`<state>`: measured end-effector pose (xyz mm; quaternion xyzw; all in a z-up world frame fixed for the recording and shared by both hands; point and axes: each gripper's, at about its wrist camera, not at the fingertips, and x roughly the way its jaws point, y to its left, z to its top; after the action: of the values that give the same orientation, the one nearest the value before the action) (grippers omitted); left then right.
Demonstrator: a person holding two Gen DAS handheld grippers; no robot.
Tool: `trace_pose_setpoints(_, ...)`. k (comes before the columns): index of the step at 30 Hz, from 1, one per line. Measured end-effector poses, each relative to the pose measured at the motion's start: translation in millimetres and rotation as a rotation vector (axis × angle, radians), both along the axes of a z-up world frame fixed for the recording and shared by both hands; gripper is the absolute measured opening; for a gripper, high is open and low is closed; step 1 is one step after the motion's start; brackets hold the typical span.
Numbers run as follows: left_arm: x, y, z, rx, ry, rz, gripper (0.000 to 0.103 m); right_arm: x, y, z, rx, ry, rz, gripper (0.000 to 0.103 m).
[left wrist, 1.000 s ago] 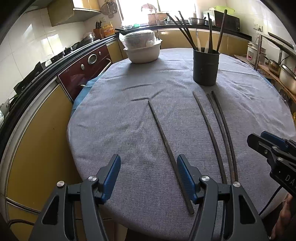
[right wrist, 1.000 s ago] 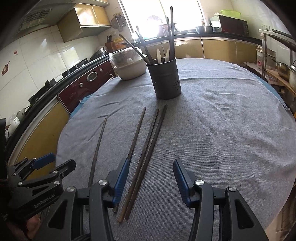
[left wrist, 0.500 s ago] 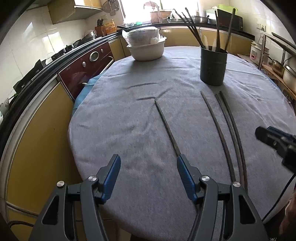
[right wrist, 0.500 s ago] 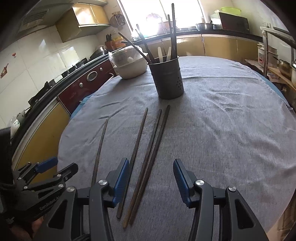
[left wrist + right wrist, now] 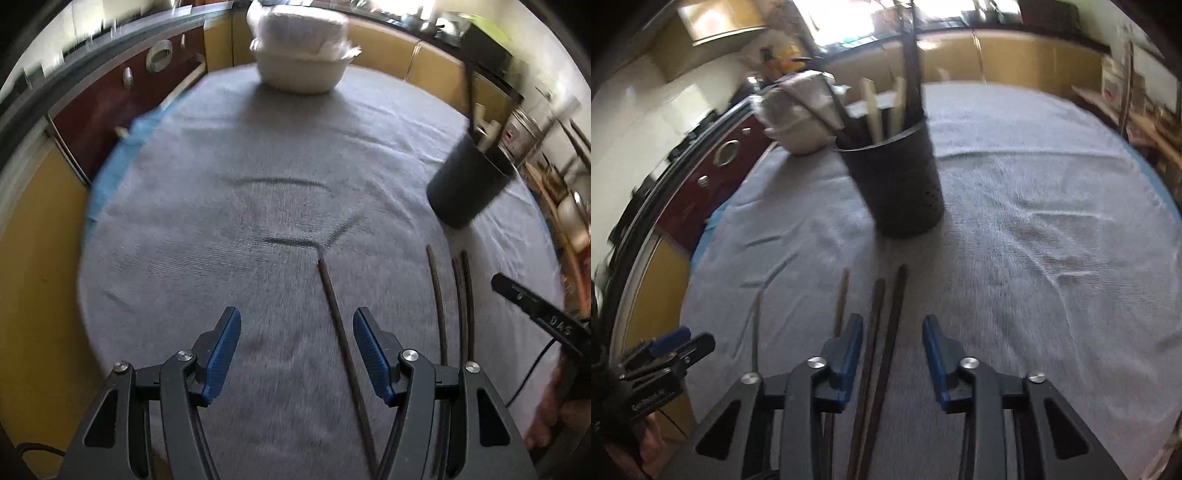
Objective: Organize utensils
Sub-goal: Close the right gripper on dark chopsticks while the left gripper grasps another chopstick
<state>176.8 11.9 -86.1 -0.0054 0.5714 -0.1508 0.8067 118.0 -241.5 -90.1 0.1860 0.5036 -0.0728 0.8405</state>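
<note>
Between my right gripper's (image 5: 892,354) closing, not yet clamped jaws lie two chopsticks (image 5: 882,332), lengthwise toward the holder (image 5: 897,181); left gripper (image 5: 295,354) open.

Grey tablecloth (image 5: 207,229) lies bare across the centre and left half; passage there is unobstructed. A white covered bowl (image 5: 301,55) stands at the far edge, well apart from everything else. A dark utensil holder (image 5: 897,177) stands upright with handles projecting above its rim, blocking overhead approach. Four chopsticks lie flat near the front edge: a lone chopstick (image 5: 338,332) to the left, a single chopstick (image 5: 841,299) and a touching pair (image 5: 886,325) further right, with narrow lanes between. The right half of the cloth (image 5: 1052,240) is clear.
</note>
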Motion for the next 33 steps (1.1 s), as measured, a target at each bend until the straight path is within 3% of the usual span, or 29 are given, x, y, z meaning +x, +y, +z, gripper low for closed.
trace_pose_setpoints(4, 25, 0, -6, -0.028, 0.062, 0.030, 0.064, 22, -9, -11, 0.026, 0.047, -0.025, 0.023)
trace_pose_setpoints(10, 42, -16, -13, -0.025, 0.123, 0.030, 0.052, 38, -6, -27, -0.008, 0.103, -0.033, 0.016)
trace_pose_setpoints(13, 47, -26, -21, -0.009, 0.143, 0.025, 0.050, 37, -4, -27, -0.035, 0.095, -0.019, 0.015)
trace_pose_setpoints(16, 49, -34, -34, 0.010, 0.173, 0.026, 0.036, 34, -9, -29, -0.068, 0.113, -0.023, 0.008)
trace_pose_setpoints(17, 49, -35, -37, 0.006, 0.181, 0.024, 0.030, 32, -13, -29, -0.048, 0.113, -0.033, 0.007)
trace_pose_setpoints(21, 44, -45, -38, 0.026, 0.154, 0.000, 0.024, 26, -23, -22, 0.035, 0.081, -0.044, 0.009)
trace_pose_setpoints(23, 44, -47, -39, 0.024, 0.158, -0.005, 0.013, 27, -24, -15, 0.058, 0.060, -0.049, 0.011)
trace_pose_setpoints(33, 52, -55, -42, 0.015, 0.167, -0.026, 0.010, 51, -1, -28, -0.025, 0.141, -0.009, 0.012)
